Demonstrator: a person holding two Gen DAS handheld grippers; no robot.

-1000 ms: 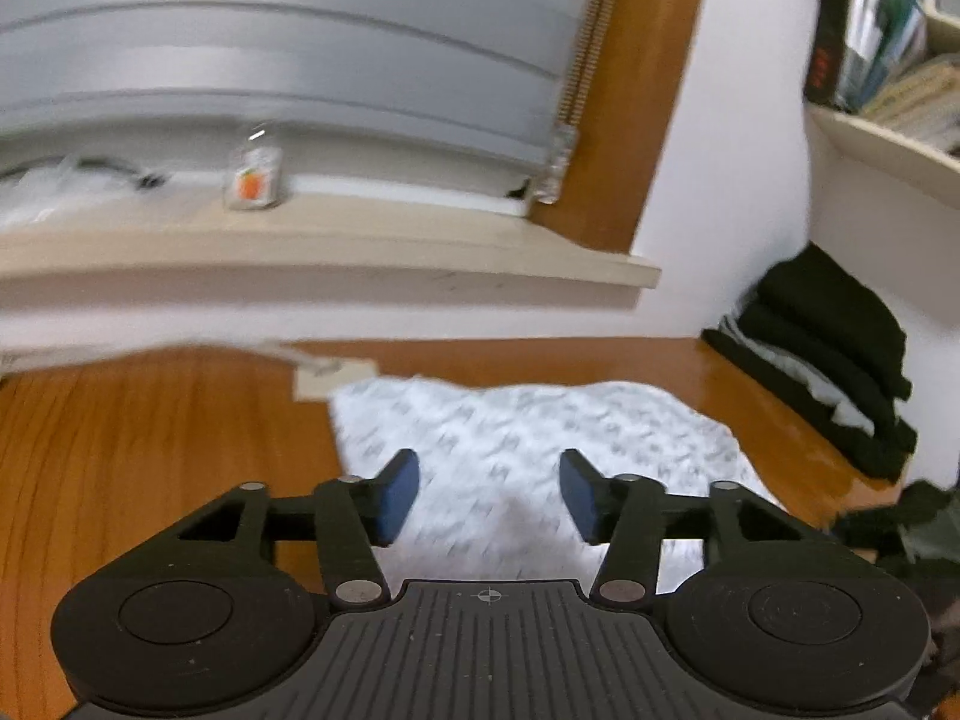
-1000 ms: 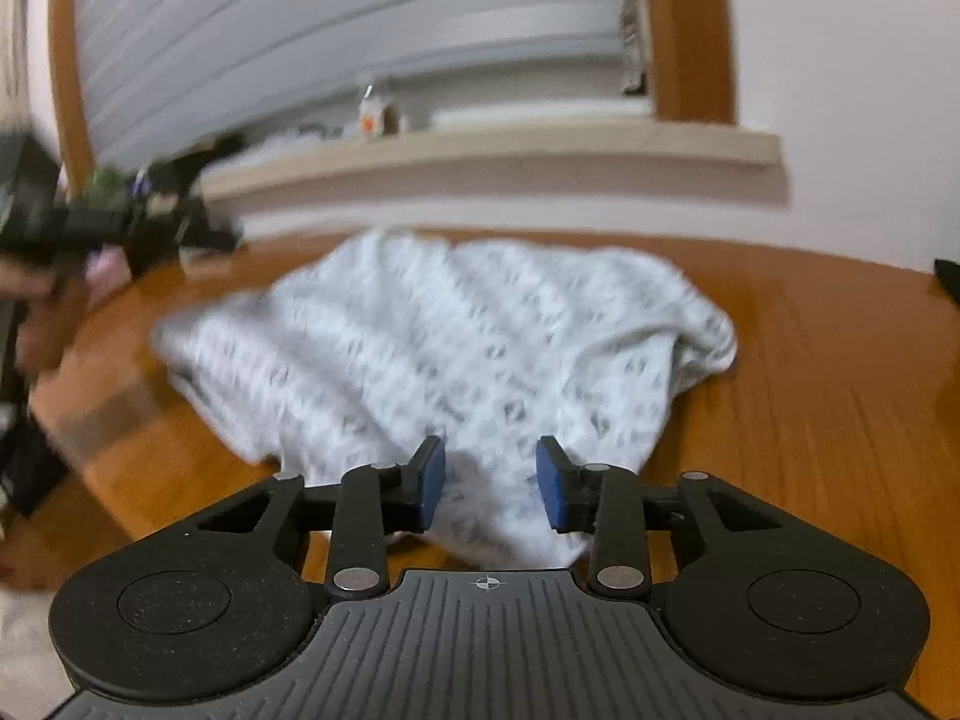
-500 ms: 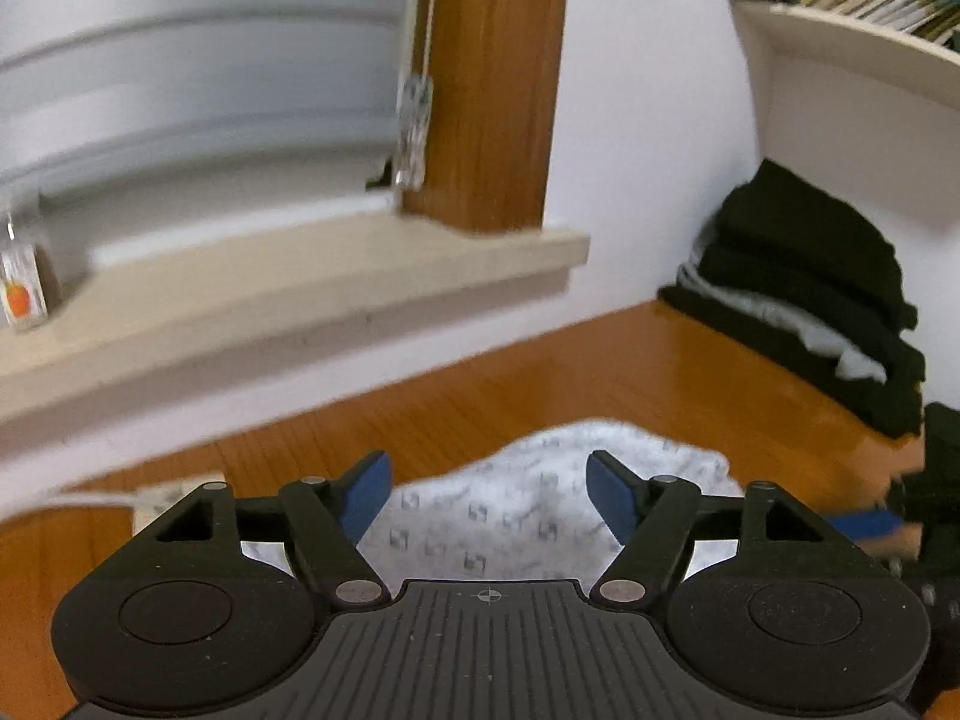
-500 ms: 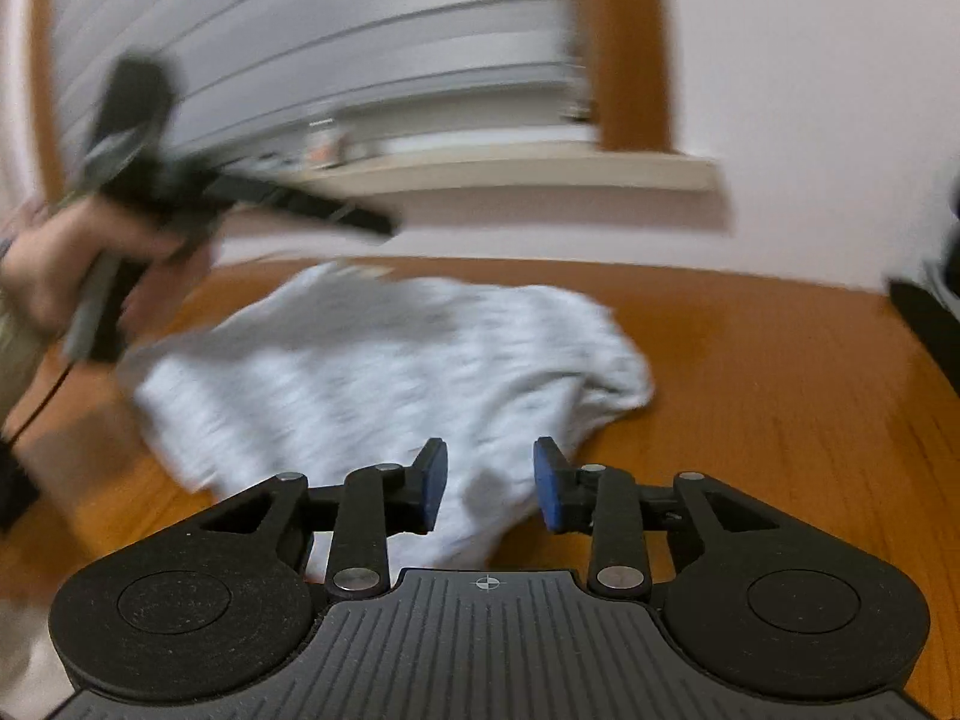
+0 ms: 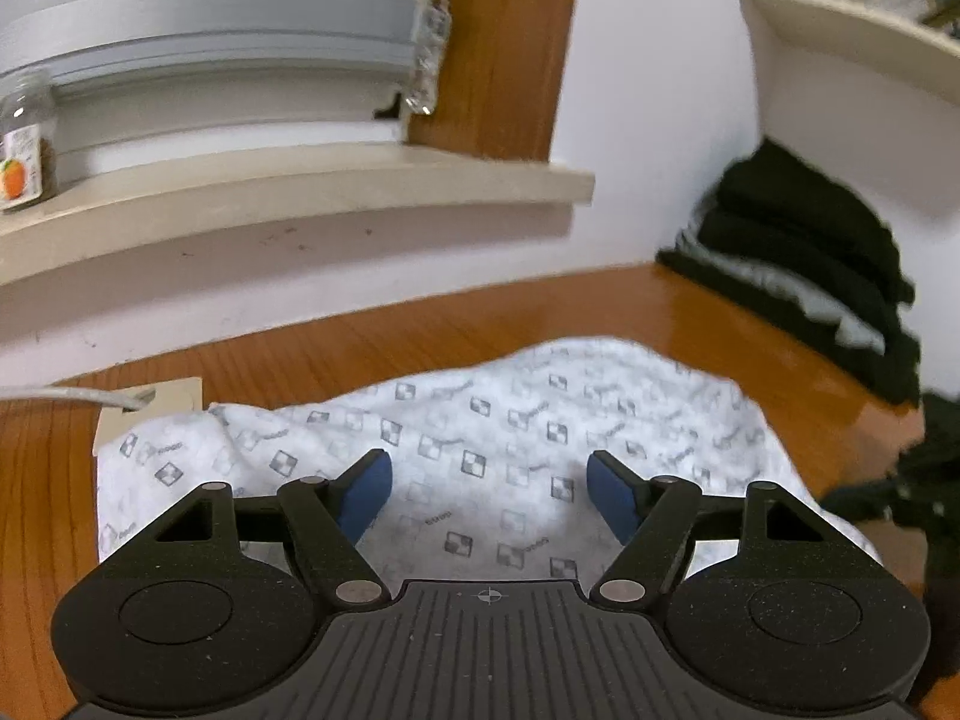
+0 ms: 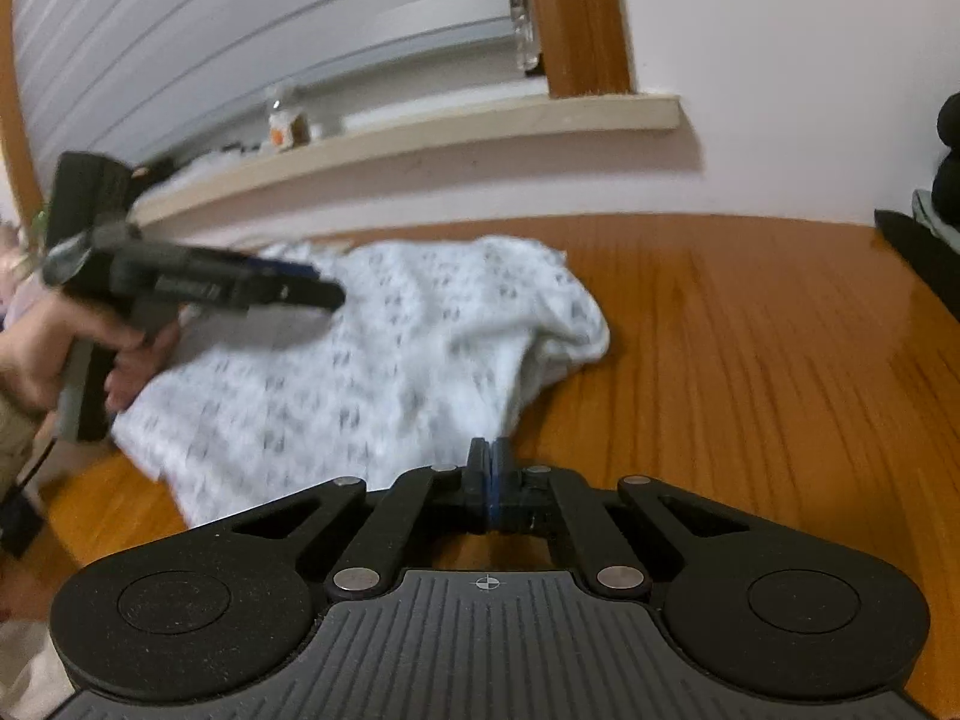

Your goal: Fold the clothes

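A white patterned garment (image 5: 498, 420) is lying crumpled on the wooden table (image 6: 750, 330), below the window sill (image 5: 300, 192) and somewhat to the sill's right end. It is covered in small grey checker marks and is bunching into soft ridges, with one rounded lump at its far right corner. No crisp fold line is showing anywhere in it, so the folding is, by my reading, only just beginning.

The left gripper (image 5: 489, 495) is hovering over the garment's near middle with its blue pads standing wide apart. Its jaws have just been opening, and although cloth is lying below the gap, nothing is being pinched between them. In the right wrist view the same left gripper (image 6: 312, 294) is reaching in from the side, held by a hand (image 6: 66, 354), above the garment's left part.

The right gripper (image 6: 487, 468) is sitting at the garment's near edge, its jaws having just been closing until the pads are now meeting. A thin point of white cloth is rising right at the pad tips; whether it is actually being clamped I cannot tell, since blur is smearing that spot.

A stack of dark folded clothes (image 5: 810, 276) is resting against the wall to the right of the garment, which suggests earlier pieces are done. What is remaining for this piece looks like everything: spreading it flat, smoothing, then making each fold.
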